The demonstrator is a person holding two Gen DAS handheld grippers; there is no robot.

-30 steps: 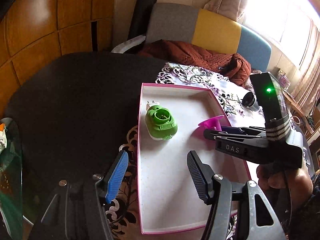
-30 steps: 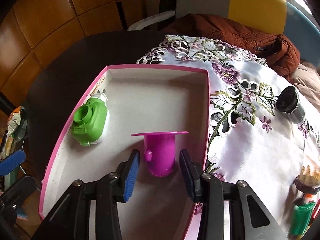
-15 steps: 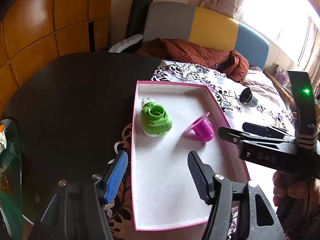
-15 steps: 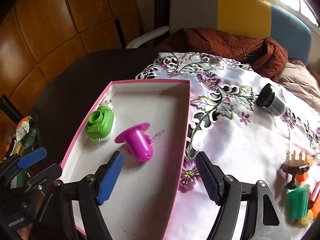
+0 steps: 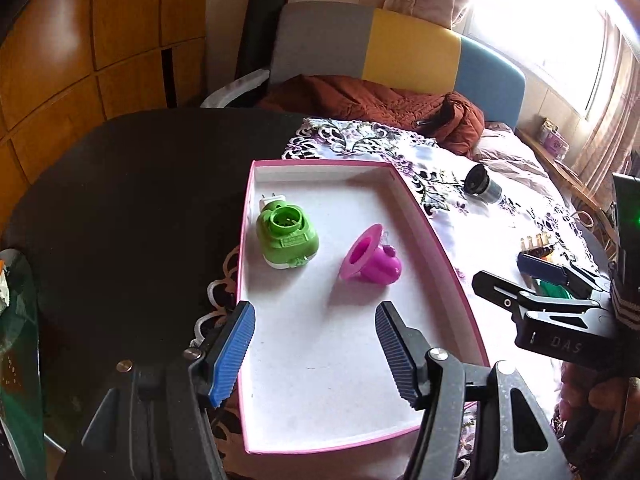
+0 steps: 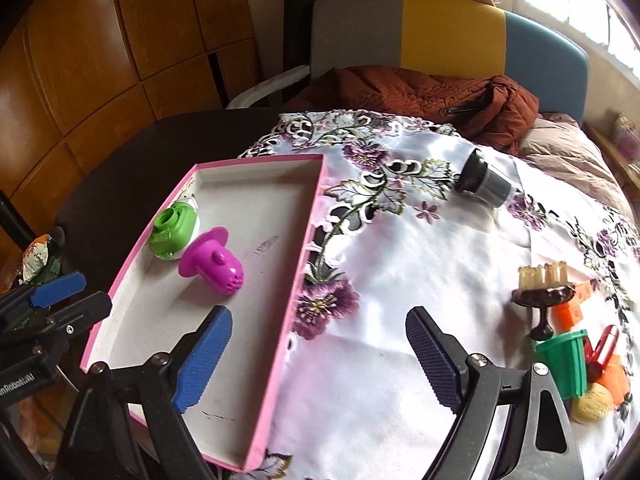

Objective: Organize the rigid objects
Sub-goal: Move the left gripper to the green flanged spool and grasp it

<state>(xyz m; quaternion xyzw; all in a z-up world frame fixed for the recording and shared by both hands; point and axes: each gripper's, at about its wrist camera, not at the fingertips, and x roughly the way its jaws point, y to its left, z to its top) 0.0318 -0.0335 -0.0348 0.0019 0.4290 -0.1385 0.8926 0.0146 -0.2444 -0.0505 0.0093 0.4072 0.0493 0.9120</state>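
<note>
Right wrist view: right gripper (image 6: 318, 354) w/ ribbed pads, jaws opening, nothing between, straddling pink tray (image 6: 298, 264) rim. Left gripper (image 5: 314, 344) spread, empty, over tray's bare near end. Magenta plastic funnel (image 6: 214, 261) lies on its side in tray, flange toward green plug (image 6: 173, 233), beside it.

A pink-rimmed tray (image 5: 436, 240) is seen holding 2 items: a green plug-in device (image 5: 287, 237) and a magenta funnel-shaped piece (image 5: 371, 261) on its side. The left gripper (image 5: 314, 350) is held open above the tray.
</note>
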